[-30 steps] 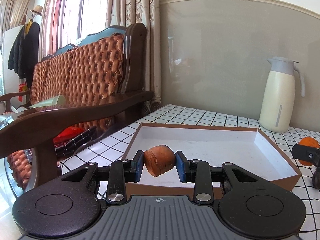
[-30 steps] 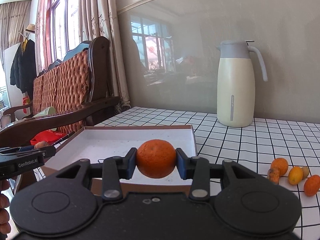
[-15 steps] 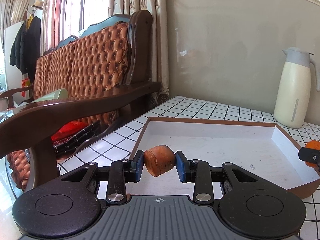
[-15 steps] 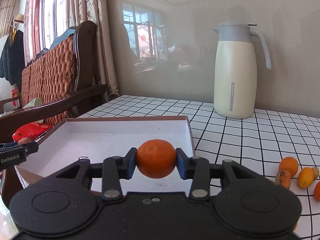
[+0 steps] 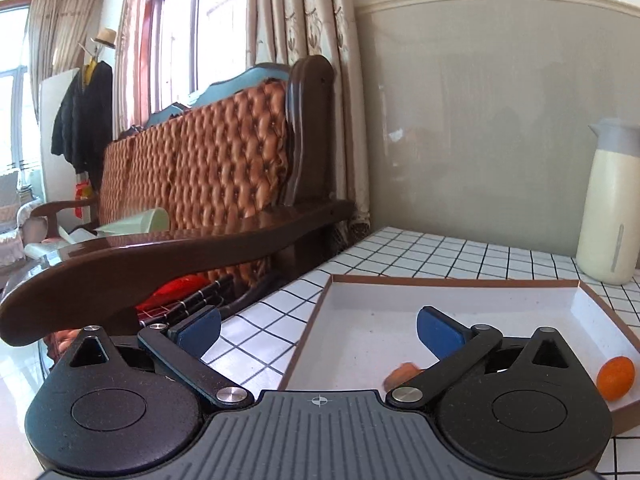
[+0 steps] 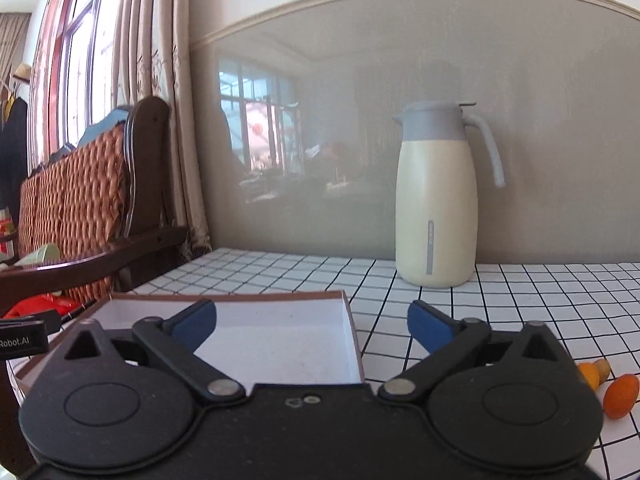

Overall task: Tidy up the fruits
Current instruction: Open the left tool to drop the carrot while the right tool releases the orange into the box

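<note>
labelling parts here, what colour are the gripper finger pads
Blue pads, on black arms; clearest in the right wrist view.

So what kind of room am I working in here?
Most likely a home living or dining room: a tufted wooden sofa beside curtained windows, a tiled table with a thermos jug, and coats on a rack.
</note>
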Tool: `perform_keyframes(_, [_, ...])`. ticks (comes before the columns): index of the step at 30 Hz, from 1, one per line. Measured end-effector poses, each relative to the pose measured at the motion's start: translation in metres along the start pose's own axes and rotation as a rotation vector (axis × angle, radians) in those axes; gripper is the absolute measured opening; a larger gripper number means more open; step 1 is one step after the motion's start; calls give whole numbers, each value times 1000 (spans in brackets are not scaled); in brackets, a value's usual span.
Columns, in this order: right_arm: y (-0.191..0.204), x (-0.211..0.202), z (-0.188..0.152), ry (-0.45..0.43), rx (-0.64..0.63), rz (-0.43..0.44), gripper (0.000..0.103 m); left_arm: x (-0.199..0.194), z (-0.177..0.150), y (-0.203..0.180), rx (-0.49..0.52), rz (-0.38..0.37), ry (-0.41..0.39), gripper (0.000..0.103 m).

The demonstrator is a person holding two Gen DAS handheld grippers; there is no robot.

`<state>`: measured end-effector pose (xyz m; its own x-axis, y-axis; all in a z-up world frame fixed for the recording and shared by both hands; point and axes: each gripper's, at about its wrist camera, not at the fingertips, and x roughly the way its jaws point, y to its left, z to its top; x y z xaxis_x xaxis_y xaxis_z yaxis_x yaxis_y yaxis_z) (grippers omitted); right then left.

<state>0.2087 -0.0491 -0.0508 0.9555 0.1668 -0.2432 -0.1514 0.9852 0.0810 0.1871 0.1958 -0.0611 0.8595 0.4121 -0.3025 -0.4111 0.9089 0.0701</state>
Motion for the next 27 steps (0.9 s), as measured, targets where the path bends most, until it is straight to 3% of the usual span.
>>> perform_keyframes(7, [-9,-7,5,-9,35,43,97,-15,2,11,-13,34,-40,103])
perform_keyframes(16, [-11,-13,-3,19,43,60,97,-20,-2,6,9,21,-17,103])
perform_keyframes(27, [-32,-35,-9,38,40,22,97,-40,-8,-8,-11,-56,32,103])
